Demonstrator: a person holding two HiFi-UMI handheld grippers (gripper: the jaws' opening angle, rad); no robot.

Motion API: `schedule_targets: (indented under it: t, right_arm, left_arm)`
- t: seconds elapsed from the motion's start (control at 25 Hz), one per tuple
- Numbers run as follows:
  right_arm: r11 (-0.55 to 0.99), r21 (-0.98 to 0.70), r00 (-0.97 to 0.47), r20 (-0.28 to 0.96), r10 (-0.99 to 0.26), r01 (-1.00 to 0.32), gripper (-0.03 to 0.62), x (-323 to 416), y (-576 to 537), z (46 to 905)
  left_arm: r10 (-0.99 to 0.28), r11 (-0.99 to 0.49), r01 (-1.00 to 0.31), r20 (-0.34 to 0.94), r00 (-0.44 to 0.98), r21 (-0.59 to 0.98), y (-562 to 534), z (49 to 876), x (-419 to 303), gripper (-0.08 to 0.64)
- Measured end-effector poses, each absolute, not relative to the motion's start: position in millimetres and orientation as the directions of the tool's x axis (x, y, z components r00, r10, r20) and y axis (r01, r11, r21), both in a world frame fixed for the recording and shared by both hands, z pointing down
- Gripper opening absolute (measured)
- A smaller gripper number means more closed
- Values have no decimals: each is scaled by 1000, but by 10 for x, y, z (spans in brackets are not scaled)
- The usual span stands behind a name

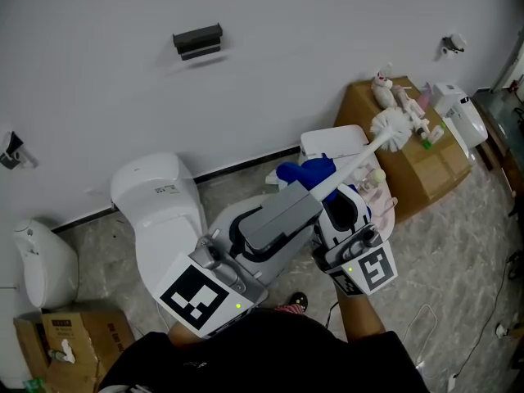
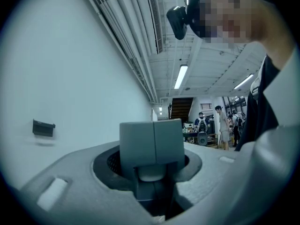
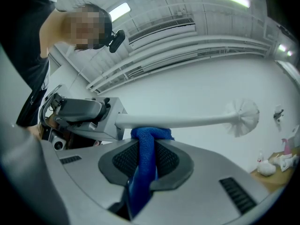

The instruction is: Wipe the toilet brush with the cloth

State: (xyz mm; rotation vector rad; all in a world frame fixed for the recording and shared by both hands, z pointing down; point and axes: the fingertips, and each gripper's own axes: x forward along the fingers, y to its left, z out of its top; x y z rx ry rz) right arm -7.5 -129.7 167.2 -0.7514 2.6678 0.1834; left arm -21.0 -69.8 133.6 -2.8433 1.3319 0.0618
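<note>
- Head view: the left gripper (image 1: 304,203) reaches from lower left toward the right and far side. Its grey jaws are closed on the near end of the toilet brush (image 1: 360,155).
- Head view: the brush slants up and right, away from the person, with its white bristle head over the near edge of a cardboard box (image 1: 426,174) at far right.
- Head view: the blue cloth (image 1: 304,173) is bunched on the handle just beyond the left gripper's jaw tips. The right gripper (image 1: 337,207) is close beside the left one, on its right, and points at the cloth.
- Head view: a white toilet (image 1: 160,211) stands at left against the wall, and a dark wall bracket (image 1: 197,41) sits high above it.
- Left gripper view: the left gripper (image 2: 153,142) shows its two grey pads drawn in flat against each other along a thin seam. The handle itself is not visible here. The bracket (image 2: 43,128) is on the wall at left.
- Right gripper view: the right gripper (image 3: 146,150) pinches the cloth (image 3: 146,161), which runs up between the jaws as a blue band and loops round the brush (image 3: 187,122) handle.
- Right gripper view: the handle lies level across the frame, bristles to the right. Its left end is clamped in the left gripper (image 3: 111,118).
</note>
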Motion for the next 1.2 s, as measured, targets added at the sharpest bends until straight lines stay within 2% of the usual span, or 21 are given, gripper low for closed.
schedule_targets:
  t: [1.2]
  right_arm:
    - [760,-37,-691,-390,-608,-649,69,475,-1559,1643]
  left_arm:
    - [-731,-682,-731,-39,681,11,-520,1329,-103,175]
